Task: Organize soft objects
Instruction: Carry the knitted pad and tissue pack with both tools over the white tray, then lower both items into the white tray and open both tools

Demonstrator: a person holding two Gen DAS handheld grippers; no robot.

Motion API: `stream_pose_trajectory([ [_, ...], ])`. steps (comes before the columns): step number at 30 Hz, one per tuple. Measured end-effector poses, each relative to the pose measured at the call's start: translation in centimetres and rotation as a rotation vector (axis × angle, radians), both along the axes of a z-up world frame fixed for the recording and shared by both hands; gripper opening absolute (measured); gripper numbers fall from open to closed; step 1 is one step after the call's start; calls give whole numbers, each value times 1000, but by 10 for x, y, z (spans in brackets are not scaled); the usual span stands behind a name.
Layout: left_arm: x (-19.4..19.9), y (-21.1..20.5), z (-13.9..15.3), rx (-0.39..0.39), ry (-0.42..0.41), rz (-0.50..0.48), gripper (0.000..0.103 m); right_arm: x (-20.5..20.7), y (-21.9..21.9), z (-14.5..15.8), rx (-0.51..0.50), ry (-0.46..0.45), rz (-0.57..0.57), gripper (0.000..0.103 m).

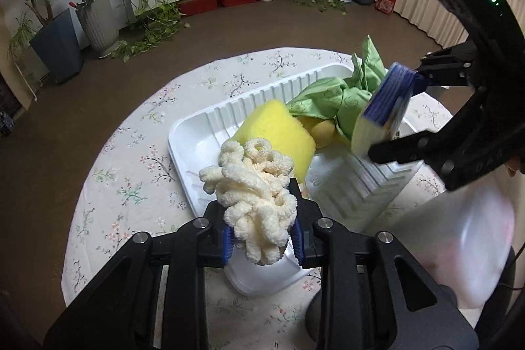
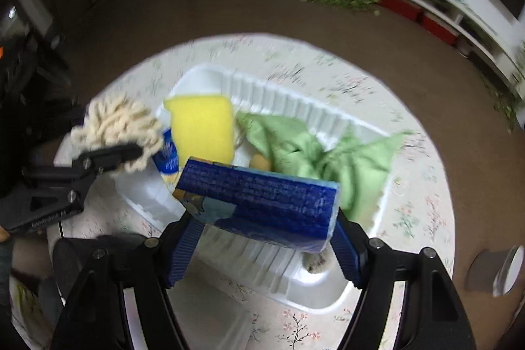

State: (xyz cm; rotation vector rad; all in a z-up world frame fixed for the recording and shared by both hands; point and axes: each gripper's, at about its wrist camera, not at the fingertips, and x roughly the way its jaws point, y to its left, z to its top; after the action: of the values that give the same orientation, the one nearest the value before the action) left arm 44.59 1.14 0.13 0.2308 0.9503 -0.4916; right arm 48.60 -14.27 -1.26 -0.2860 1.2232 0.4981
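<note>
On the left, your left gripper (image 1: 262, 233) is clamped on a cream chenille bundle (image 1: 254, 195) – the blue pads press it from both sides, and its loops hang out above and below the jaws. You hold it over the near left part of the white ribbed tray (image 1: 210, 123), which stands on the round table with the flowered cloth (image 1: 131, 153).

Inside the tray, going to the right, lie a yellow sponge (image 1: 275, 133), a small yellow round thing that is half hidden, and a crumpled green cloth (image 1: 331, 100).

On the right, your right gripper (image 2: 265, 246) is closed on a blue packet (image 2: 262, 199), with one pad against each short end. The packet hangs over the near wall of the tray, just in front of the green cloth.

I judge that you are in the placing step: both soft things are carried to the tray and not yet released. The next move calls for lowering each one into a free part of the tray floor and then opening the jaws – the chenille loops may catch on the pads, so lift away slowly.

The blue packet has rows of small white print, but it is too blurred to read. No brand name is legible.
</note>
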Motion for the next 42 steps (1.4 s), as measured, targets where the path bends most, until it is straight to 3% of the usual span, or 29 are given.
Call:
stream_pose_trajectory([
  [9, 5, -5, -14, 25, -1, 0, 30, 7, 20, -34, -113, 82, 94, 76],
  [10, 5, -6, -16, 32, -2, 0, 32, 8, 20, -36, -114, 92, 97, 76],
  [14, 8, -7, -22, 47, 5, 0, 59, 11, 21, -45, -131, 106, 106, 78],
  [17, 10, -4, -23, 35, 7, 9, 67, 12, 21, -46, -130, 101, 108, 80],
  [21, 7, 0, -18, 22, 2, 17, 68, 14, 18, -44, -112, 98, 96, 90],
  [27, 3, 14, -9, -11, -13, 52, 79, 9, 4, -21, -56, 53, 71, 94],
  [30, 3, 21, -5, -35, -18, 76, 92, 4, -2, -7, -25, 28, 51, 94],
  [36, -7, 31, 9, -69, -67, 108, 95, 3, -27, 18, 43, -27, -6, 94],
  [42, -38, 39, 37, -68, -167, 167, 95, -21, -58, 47, 105, -113, -77, 94],
])
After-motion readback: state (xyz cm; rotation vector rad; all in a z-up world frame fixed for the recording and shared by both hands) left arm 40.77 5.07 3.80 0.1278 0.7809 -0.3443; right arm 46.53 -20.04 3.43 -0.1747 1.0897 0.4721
